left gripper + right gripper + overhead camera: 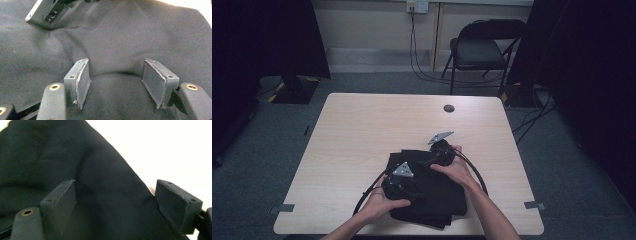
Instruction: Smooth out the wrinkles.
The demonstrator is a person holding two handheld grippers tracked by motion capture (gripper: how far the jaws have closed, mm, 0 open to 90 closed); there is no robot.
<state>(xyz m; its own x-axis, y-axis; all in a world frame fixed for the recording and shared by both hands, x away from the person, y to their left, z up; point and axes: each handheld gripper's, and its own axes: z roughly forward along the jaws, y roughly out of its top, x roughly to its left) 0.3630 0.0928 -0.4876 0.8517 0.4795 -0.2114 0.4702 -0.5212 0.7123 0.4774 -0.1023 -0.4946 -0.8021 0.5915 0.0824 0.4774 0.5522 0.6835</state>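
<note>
1. While the folded black cloth (432, 192) lies at the table's (362, 135) near edge, my left gripper (115, 82) presses onto it, jaws apart, nothing pinched.
2. My right gripper (117, 205) straddles its edge, jaws spread wide.

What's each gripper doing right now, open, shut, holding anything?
Left gripper: open, jaws spread over the black cloth, nothing clamped.
Right gripper: open, jaws astride the cloth's edge, not pressing it.
</note>
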